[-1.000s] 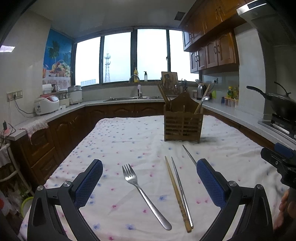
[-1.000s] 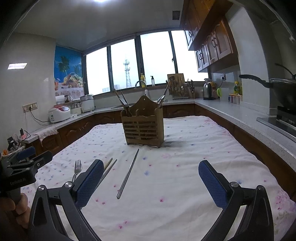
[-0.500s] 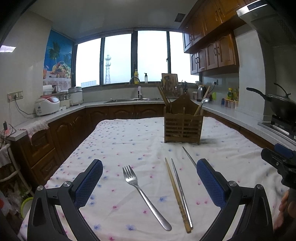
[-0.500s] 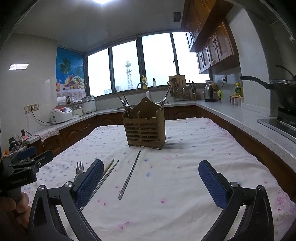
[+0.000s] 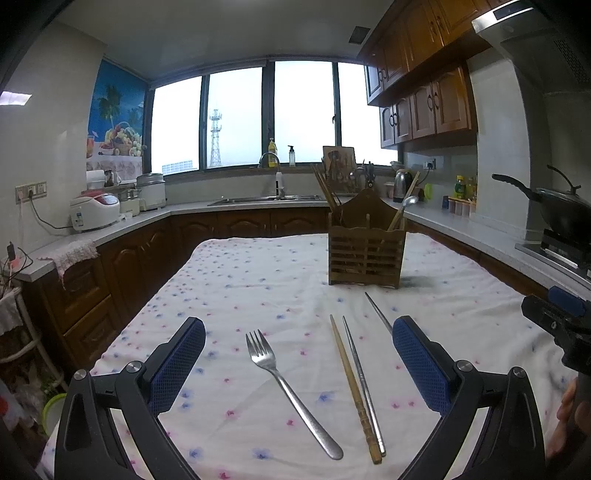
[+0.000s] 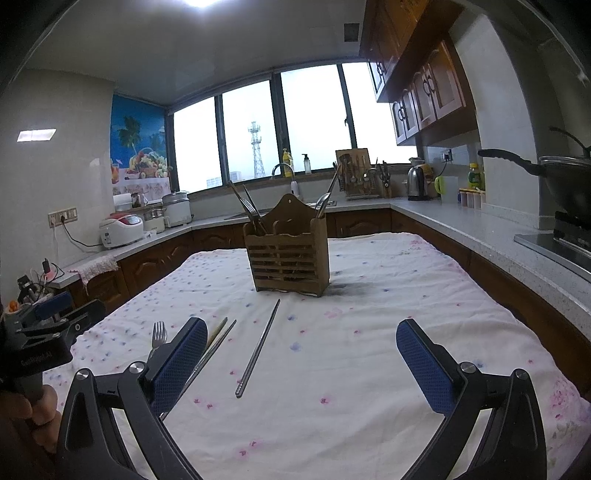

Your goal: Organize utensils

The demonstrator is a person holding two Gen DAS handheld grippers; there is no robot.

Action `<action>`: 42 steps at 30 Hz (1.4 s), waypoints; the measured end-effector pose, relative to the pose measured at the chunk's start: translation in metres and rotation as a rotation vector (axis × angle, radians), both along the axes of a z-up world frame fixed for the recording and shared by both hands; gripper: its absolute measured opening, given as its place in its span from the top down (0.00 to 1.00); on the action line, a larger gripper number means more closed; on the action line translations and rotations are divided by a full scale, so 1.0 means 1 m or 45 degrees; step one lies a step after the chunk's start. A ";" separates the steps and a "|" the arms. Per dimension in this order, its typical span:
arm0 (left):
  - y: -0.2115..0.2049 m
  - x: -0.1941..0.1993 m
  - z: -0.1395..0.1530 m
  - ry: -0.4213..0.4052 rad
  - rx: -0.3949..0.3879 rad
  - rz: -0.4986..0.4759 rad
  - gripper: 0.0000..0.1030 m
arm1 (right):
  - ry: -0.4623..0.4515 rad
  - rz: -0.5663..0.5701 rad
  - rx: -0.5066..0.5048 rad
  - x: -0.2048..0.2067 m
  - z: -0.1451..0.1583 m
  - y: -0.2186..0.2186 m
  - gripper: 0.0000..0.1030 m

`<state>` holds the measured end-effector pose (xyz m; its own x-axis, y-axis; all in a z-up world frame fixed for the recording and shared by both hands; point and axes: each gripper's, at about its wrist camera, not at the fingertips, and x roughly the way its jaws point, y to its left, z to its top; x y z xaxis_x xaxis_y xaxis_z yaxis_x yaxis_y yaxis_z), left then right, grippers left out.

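Both tongs hovering wide open w/ nothing gripped: left tongs (image 5: 298, 363) over fork (image 5: 286, 384), right tongs (image 6: 302, 363) near lone metal chopstick (image 6: 258, 349). Wooden chopstick (image 5: 352, 384) lying beside steel chopstick (image 5: 364, 384) on floral-cloth desk (image 5: 258, 280). Farther back, wooden utensil holder (image 5: 365, 251) standing upright.

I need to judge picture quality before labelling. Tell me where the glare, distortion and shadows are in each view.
Left wrist view: windows blown out white, fisheye bends the cabinets, corners vignetted black, fork sharp. Right wrist view: ceiling light flares at the top edge, windows overexposed, a dark shadow on the tablecloth right of the wooden holder, counter edges curved.
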<state>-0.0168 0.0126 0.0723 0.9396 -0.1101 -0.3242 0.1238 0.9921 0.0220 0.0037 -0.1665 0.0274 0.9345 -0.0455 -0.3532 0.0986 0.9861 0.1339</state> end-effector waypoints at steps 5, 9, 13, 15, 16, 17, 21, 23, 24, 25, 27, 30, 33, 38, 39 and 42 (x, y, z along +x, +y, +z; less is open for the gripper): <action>0.001 0.001 0.001 0.004 -0.003 0.000 0.01 | -0.003 0.001 0.003 0.000 0.000 0.000 0.00; 0.002 0.000 0.000 0.005 -0.005 -0.002 0.01 | -0.008 0.000 0.004 0.000 0.001 -0.001 0.00; 0.002 0.000 0.001 0.004 -0.004 -0.002 0.01 | -0.013 -0.001 0.009 -0.001 0.002 -0.001 0.00; 0.002 0.000 0.001 0.004 -0.004 -0.003 0.01 | -0.017 -0.002 0.007 0.000 0.002 0.000 0.00; 0.002 0.000 0.001 0.003 -0.003 -0.005 0.01 | -0.019 -0.002 0.006 -0.001 0.003 0.000 0.00; 0.003 0.000 0.001 0.002 -0.002 -0.005 0.01 | -0.020 -0.003 0.005 -0.001 0.003 0.000 0.00; 0.002 0.000 0.001 0.002 -0.001 -0.009 0.01 | -0.023 -0.005 0.006 -0.001 0.004 0.000 0.00; 0.003 0.001 0.001 0.001 0.001 -0.010 0.01 | -0.024 -0.005 0.004 -0.001 0.005 0.000 0.00; 0.003 0.001 0.001 0.001 0.001 -0.011 0.01 | -0.024 -0.006 0.004 -0.002 0.005 0.000 0.00; 0.003 0.001 0.001 0.002 -0.001 -0.012 0.01 | -0.025 -0.007 0.004 -0.002 0.006 0.000 0.00; 0.003 0.001 0.001 0.002 -0.001 -0.012 0.01 | -0.026 -0.008 0.006 -0.002 0.006 0.000 0.00; 0.002 0.002 0.001 0.005 0.001 -0.015 0.01 | -0.022 -0.010 0.007 -0.001 0.006 0.000 0.00; 0.001 0.002 0.002 0.005 0.000 -0.017 0.01 | -0.022 -0.010 0.008 -0.001 0.007 -0.001 0.00; 0.001 0.002 0.002 0.008 -0.001 -0.014 0.01 | -0.019 -0.011 0.011 -0.001 0.007 -0.002 0.00; 0.001 0.003 0.002 0.010 -0.002 -0.013 0.01 | -0.021 -0.011 0.012 -0.001 0.007 -0.002 0.00; 0.000 0.003 0.002 0.009 -0.003 -0.011 0.01 | -0.018 -0.012 0.009 -0.001 0.007 -0.002 0.00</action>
<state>-0.0137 0.0123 0.0744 0.9362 -0.1190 -0.3306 0.1326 0.9910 0.0187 0.0028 -0.1684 0.0339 0.9389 -0.0518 -0.3403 0.1059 0.9842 0.1423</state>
